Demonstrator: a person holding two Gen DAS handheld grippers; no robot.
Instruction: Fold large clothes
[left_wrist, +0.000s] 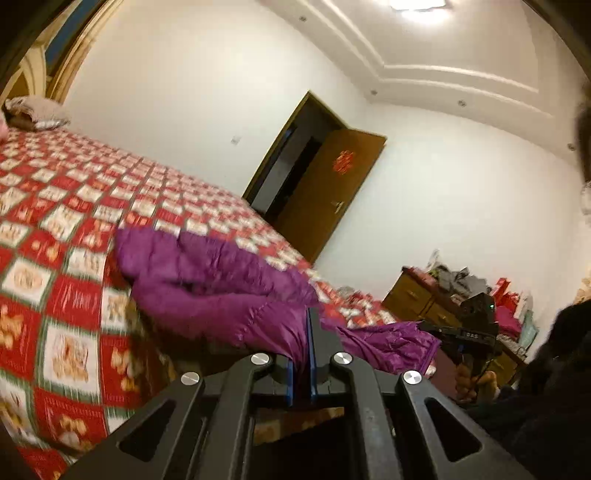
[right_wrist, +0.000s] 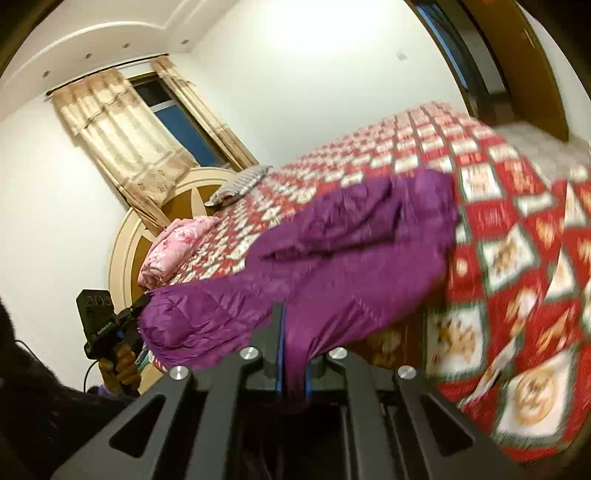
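Note:
A purple padded jacket (left_wrist: 207, 273) hangs between my two grippers, its far end resting on the bed's near edge. My left gripper (left_wrist: 303, 332) is shut on a fold of the jacket. My right gripper (right_wrist: 291, 332) is shut on another part of the jacket (right_wrist: 332, 258). Each gripper shows in the other's view: the right one (left_wrist: 436, 328) pinching the jacket's far hem, the left one (right_wrist: 142, 306) at the jacket's left end. The frames are blurred by motion.
The bed carries a red-and-white checked cover (left_wrist: 55, 221) (right_wrist: 517, 240). A grey pillow (right_wrist: 240, 182) and a folded pink quilt (right_wrist: 173, 251) lie near the headboard. An open brown door (left_wrist: 325, 195) and a cluttered wooden dresser (left_wrist: 417, 295) stand beyond. A curtained window (right_wrist: 147, 125) is behind.

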